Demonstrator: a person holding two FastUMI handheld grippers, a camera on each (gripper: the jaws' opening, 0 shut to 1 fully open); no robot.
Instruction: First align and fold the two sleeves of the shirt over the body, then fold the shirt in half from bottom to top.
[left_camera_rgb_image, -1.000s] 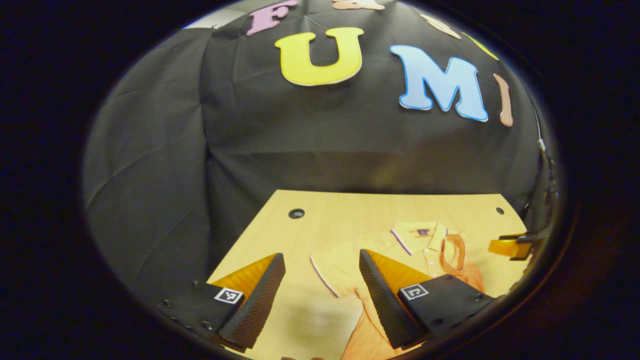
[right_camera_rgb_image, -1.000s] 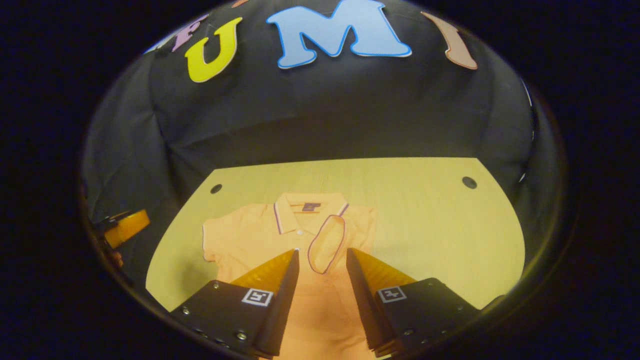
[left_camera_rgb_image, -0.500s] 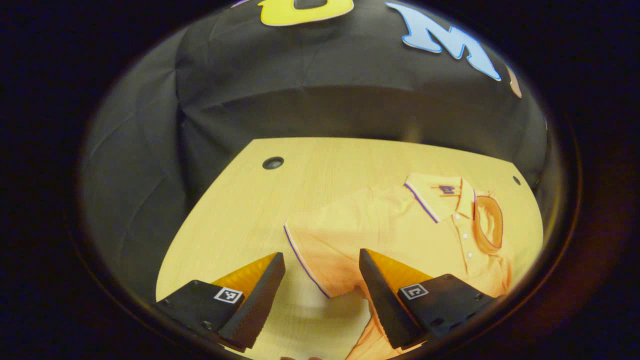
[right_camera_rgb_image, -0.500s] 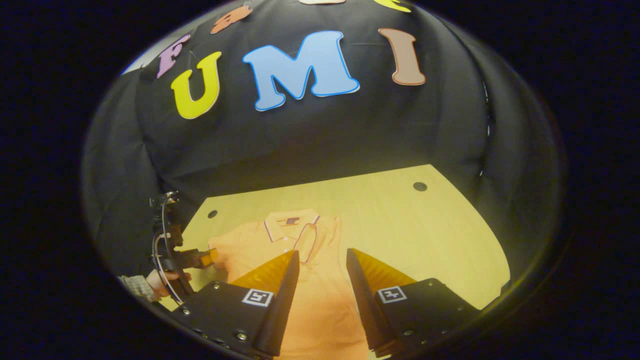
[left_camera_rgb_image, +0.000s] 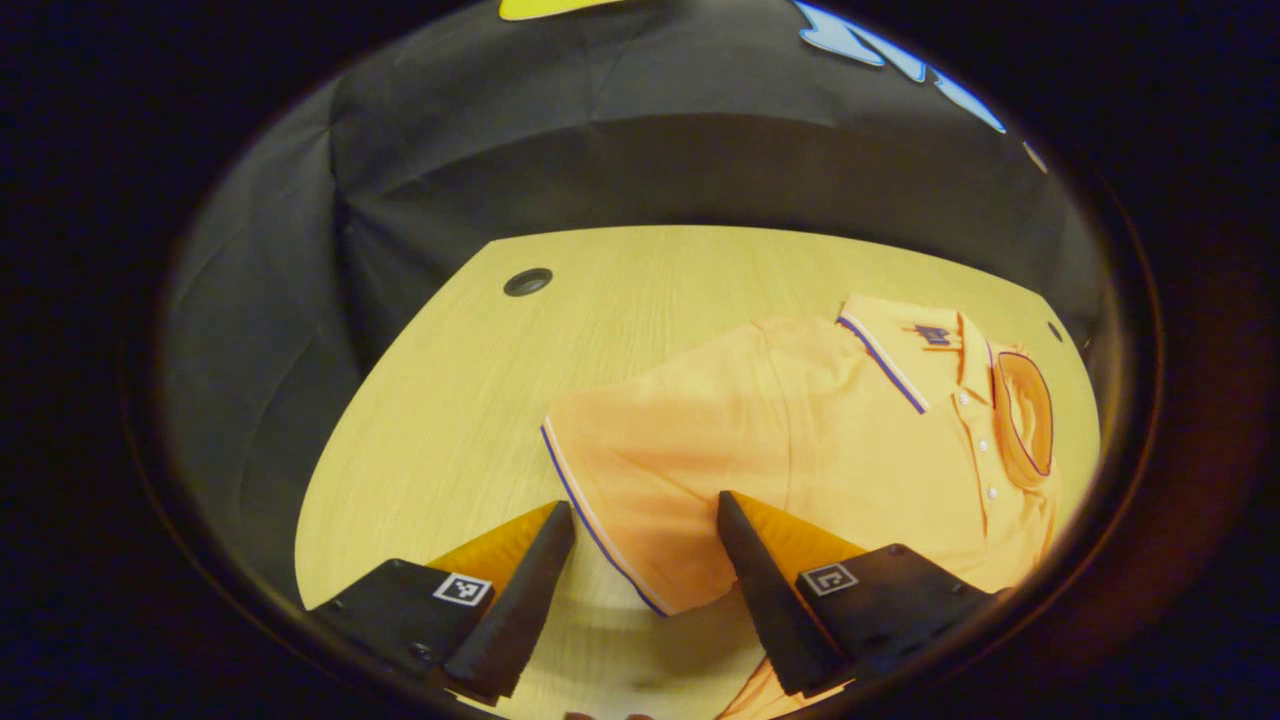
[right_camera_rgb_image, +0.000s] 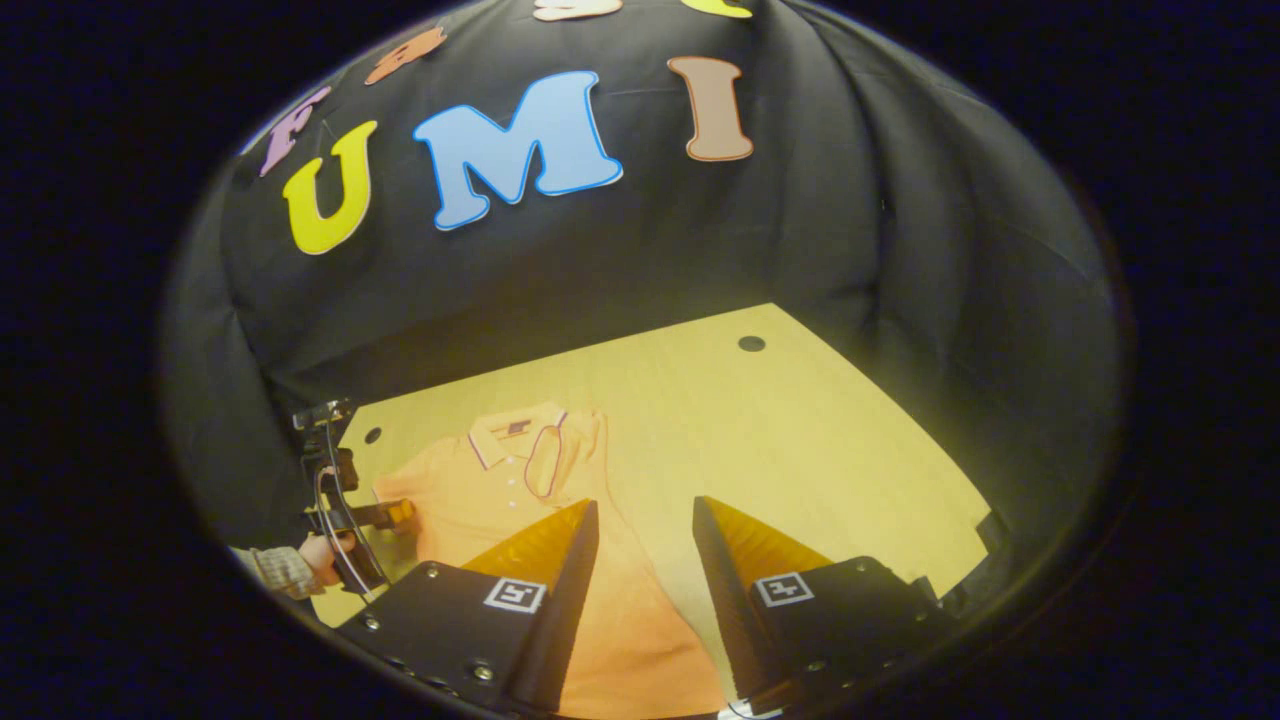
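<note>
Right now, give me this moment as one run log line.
shirt: flat on table | one sleeve folded over body | other sleeve unfolded | left gripper: open at it | right gripper: open

A recording booth: black cloth wall (right_camera_rgb_image: 880, 250) behind wooden table (right_camera_rgb_image: 800, 420).

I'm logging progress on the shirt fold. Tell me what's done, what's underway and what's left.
Done: one sleeve already lies folded over the chest of the shirt. In hand: the open left gripper is at the other sleeve, which lies spread flat on the table, not yet gripped. Left: folding that sleeve in, then the bottom-to-top fold. The right gripper hangs open.
</note>
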